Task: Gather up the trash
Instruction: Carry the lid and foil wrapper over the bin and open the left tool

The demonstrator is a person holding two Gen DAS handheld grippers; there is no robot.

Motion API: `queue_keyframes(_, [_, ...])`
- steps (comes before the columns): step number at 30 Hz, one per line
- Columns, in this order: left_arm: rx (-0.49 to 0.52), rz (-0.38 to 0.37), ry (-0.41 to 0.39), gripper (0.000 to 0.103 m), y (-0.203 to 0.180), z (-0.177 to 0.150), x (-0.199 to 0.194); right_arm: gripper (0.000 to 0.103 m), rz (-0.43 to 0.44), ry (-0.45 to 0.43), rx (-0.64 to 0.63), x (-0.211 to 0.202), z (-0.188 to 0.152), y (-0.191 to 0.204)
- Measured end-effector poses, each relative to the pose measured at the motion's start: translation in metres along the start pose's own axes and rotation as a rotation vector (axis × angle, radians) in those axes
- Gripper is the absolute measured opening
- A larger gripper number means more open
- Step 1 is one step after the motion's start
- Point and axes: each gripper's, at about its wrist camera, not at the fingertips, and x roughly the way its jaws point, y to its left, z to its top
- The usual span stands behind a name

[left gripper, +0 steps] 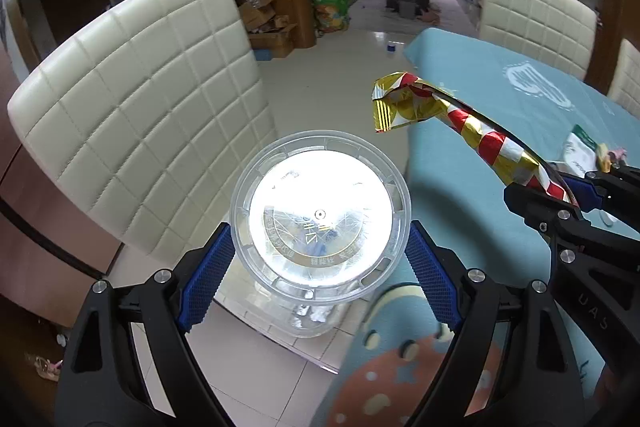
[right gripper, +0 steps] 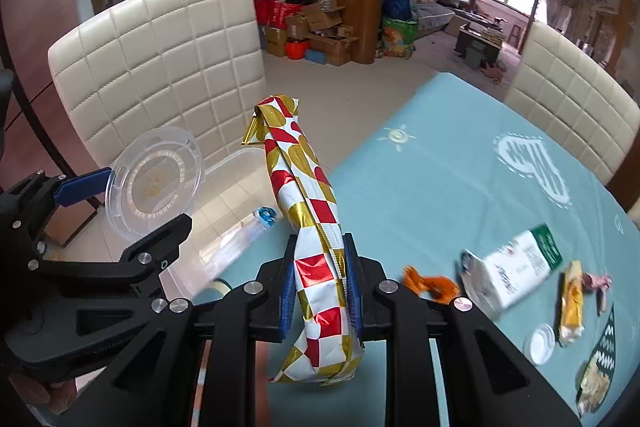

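The surface (right gripper: 440,187), covered in a pale blue cloth, is taken as the landmark. Its near-left edge runs diagonally, and both grippers are held at or just past that edge, over open tiled floor (left gripper: 328,67). Left of the edge a white quilted chair (left gripper: 144,107) stands close, leaving a narrow strip of floor between chair and surface; a second chair (right gripper: 576,123) is set against the far side. A clear bin (right gripper: 240,179) is seen below the edge, beside the first chair.

The lid (left gripper: 320,215), a round clear plastic disc with a ribbed rim and a printed gold ring at its centre, is gripped across its width by the left gripper (left gripper: 320,259), whose fingers stand wide apart and press on opposite rims. It is held off the surface's edge, above the floor.

The wrapper (right gripper: 316,227), a long crumpled foil strip patterned in red, gold and white, is pinched by the right gripper (right gripper: 320,287), whose fingers are nearly closed on it. It sticks up and forward over the edge.

Further in on the surface, toward its right side, lie a white and green packet (right gripper: 512,271), an orange scrap (right gripper: 428,287), a yellow wrapper (right gripper: 572,303), a white cap (right gripper: 542,343) and a dark patterned bag (right gripper: 600,359).
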Motion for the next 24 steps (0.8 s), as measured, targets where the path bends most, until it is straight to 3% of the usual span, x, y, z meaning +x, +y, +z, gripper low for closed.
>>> queue_keyframes(13, [-0.081, 0.105, -0.008, 0.085, 0.048, 0.018, 0.023, 0.021, 0.065, -0.007, -0.060, 0.037, 0.047, 0.032])
queue_keyframes(24, [-0.135, 0.123, 0.040, 0.088, 0.065, 0.029, 0.055, 0.021, 0.100, -0.013, -0.062, 0.059, 0.071, 0.033])
